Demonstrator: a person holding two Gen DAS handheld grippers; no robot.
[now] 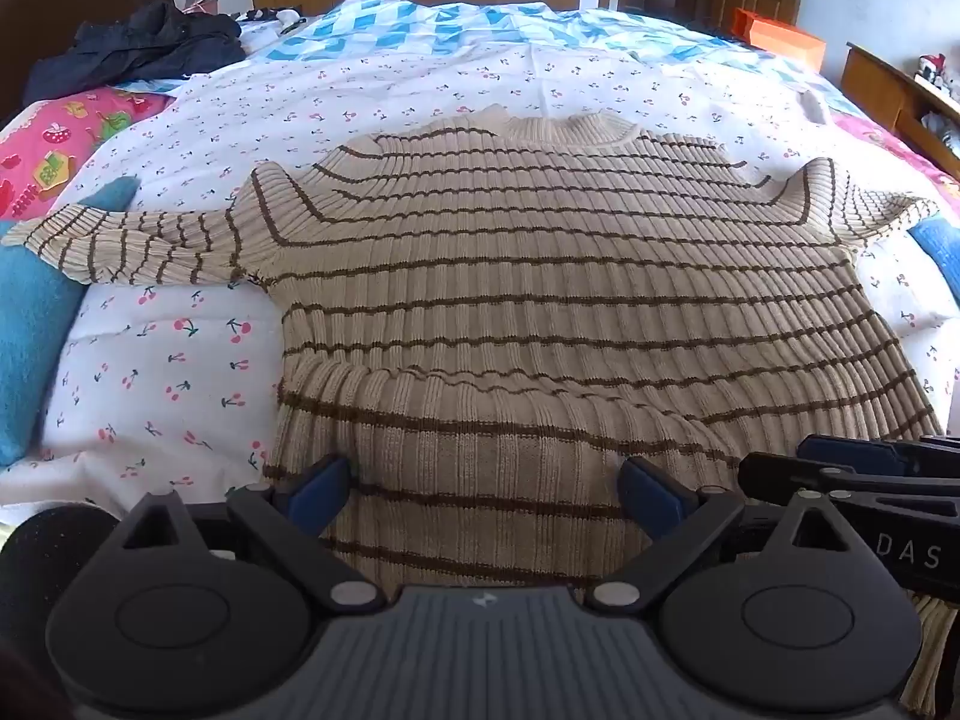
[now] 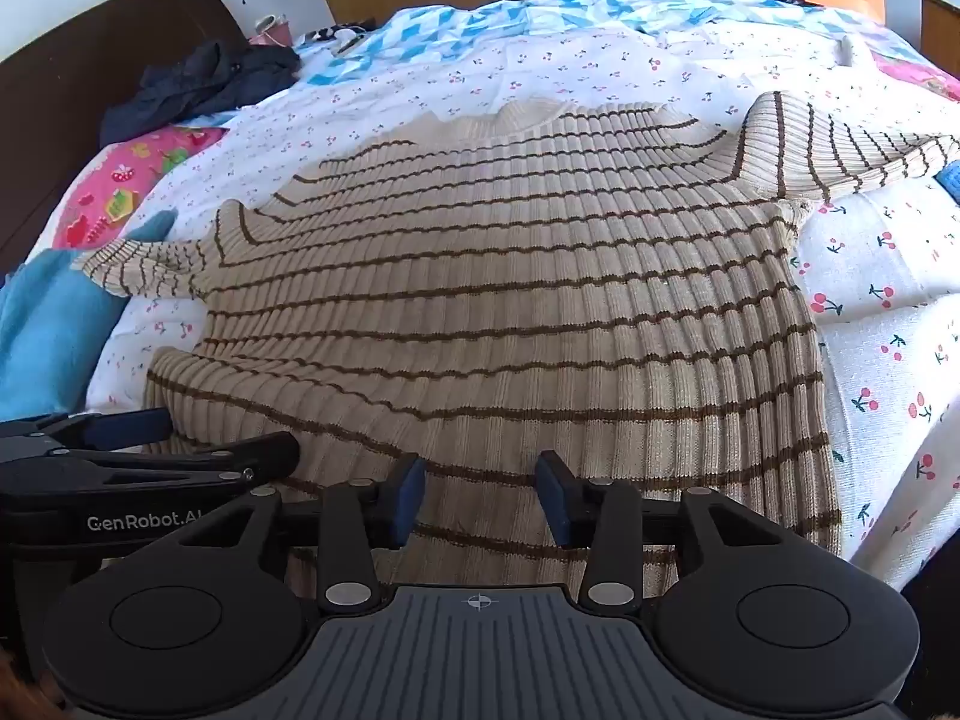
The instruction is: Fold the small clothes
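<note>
So the sweater (image 1: 528,300) is laid out flat on the cherry-print quilt (image 1: 180,360), collar up at 12 o'clock and hem down at 6, right by both grippers. The left gripper (image 1: 486,492) has its fingers spread wide over the hem, nothing pinched. The right gripper (image 2: 480,492) is spread too, a bit narrower, hovering over the hem just beside the left one. The knit is beige ribbed with thin brown stripes, sleeves sticking out at 9 and 3, a few ripples near the bottom. Blue pillow (image 1: 30,324) sits at 9 under the sleeve cuff.
</note>
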